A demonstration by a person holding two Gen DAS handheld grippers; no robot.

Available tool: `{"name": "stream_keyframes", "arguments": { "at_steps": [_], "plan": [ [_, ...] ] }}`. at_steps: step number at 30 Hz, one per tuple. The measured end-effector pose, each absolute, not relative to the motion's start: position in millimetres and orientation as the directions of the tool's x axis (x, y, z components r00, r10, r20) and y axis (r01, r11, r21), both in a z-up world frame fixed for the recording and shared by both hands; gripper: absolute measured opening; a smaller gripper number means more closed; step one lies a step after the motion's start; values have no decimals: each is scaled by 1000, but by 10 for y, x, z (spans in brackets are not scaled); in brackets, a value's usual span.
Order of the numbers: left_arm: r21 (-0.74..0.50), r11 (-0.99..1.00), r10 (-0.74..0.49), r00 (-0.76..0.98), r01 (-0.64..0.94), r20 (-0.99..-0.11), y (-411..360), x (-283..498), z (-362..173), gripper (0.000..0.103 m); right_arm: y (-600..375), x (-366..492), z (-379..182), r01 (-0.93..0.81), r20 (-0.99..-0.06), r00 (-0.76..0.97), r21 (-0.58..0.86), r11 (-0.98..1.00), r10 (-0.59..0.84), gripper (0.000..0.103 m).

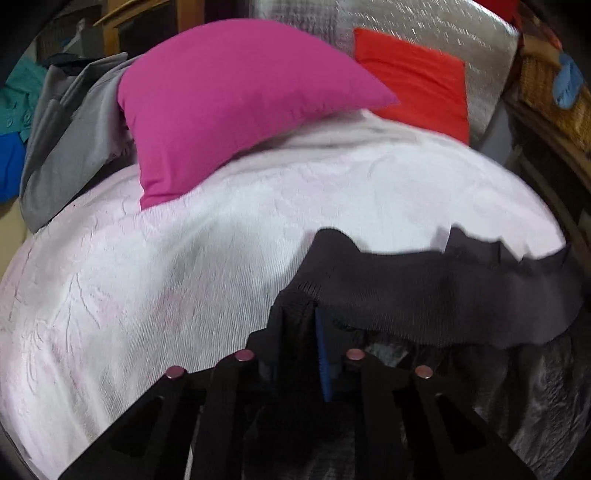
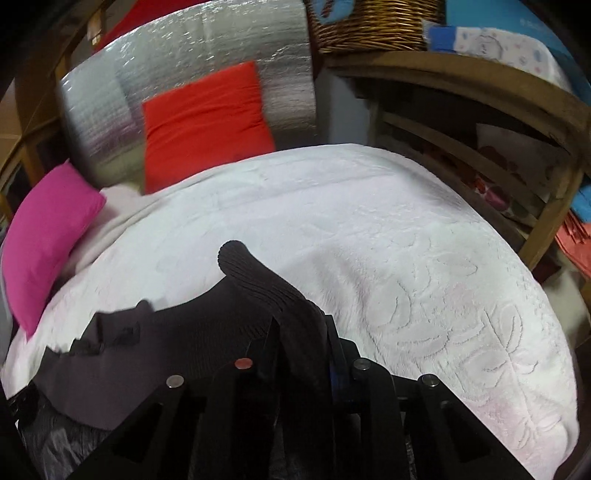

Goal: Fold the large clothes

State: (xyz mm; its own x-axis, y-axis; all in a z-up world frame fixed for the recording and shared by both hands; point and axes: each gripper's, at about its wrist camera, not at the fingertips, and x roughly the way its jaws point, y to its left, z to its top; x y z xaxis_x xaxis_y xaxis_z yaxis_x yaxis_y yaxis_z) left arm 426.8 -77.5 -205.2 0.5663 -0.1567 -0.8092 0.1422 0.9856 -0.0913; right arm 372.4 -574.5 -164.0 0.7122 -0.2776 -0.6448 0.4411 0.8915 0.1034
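A dark ribbed knit garment (image 1: 424, 288) hangs stretched between my two grippers above a white embossed bedspread (image 1: 166, 277). My left gripper (image 1: 303, 325) is shut on one end of its ribbed edge. The band runs off to the right in the left wrist view. My right gripper (image 2: 303, 325) is shut on the other end of the garment (image 2: 166, 339). A ribbed fold (image 2: 255, 277) sticks up past the right gripper's fingers. The rest of the garment hangs below both grippers, mostly hidden.
A magenta pillow (image 1: 229, 107) and an orange-red pillow (image 1: 417, 85) lie at the head of the bed (image 2: 406, 240) against a silver padded panel (image 2: 192, 66). Grey clothing (image 1: 70, 147) is piled at the left. A wooden shelf (image 2: 480, 140) with a wicker basket (image 2: 369, 26) stands on the right.
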Motion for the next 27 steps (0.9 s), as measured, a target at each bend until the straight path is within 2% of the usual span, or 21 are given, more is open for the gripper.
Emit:
{"name": "stream_keyframes", "arguments": {
  "at_steps": [4,8,12,13,14,15,16,18,22,23,25,27],
  "plan": [
    [-101,990,-143,605,103,-784,-759,4291,-2024,14,-5851,3814,-1657,466,-632,725,157,871,-274,21],
    [-51,995,-98,643,90,-760,-839,4331,-2076,14,-5850,3852,-1629,472,-597,749,175,864,-289,21],
    [-12,996,-60,602,84,-796,-902,4414,-2287,16,-5960,4036,-1909,483,-695,677,172,859,-242,21],
    [-9,996,-58,598,83,-800,-904,4412,-2292,19,-6015,4088,-2016,479,-740,644,190,857,-196,24],
    [-11,997,-56,599,79,-799,-889,4400,-2277,21,-6066,4073,-2031,483,-745,643,217,848,-176,26],
    [-12,997,-56,599,76,-799,-880,4380,-2258,25,-6109,4025,-1999,484,-739,654,246,840,-160,36],
    [-14,997,-57,597,77,-800,-873,4357,-2240,29,-6134,3989,-1971,483,-739,656,260,836,-149,56],
    [-18,997,-63,599,80,-799,-839,4272,-2161,32,-6207,3835,-1864,485,-736,664,291,824,-131,76],
    [-76,994,-108,635,77,-765,-699,4006,-1878,64,-6385,3297,-1554,453,-648,751,364,814,-129,76],
    [-85,994,-114,650,75,-751,-675,3933,-1814,66,-6434,3157,-1514,445,-635,763,382,810,-119,76],
    [-109,991,-129,683,72,-719,-564,3745,-1673,77,-6536,2904,-1475,417,-629,774,417,807,-75,76],
    [-133,989,-143,687,68,-712,-456,3621,-1640,79,-6613,2642,-1543,405,-638,769,450,796,-31,76]
  ]
}}
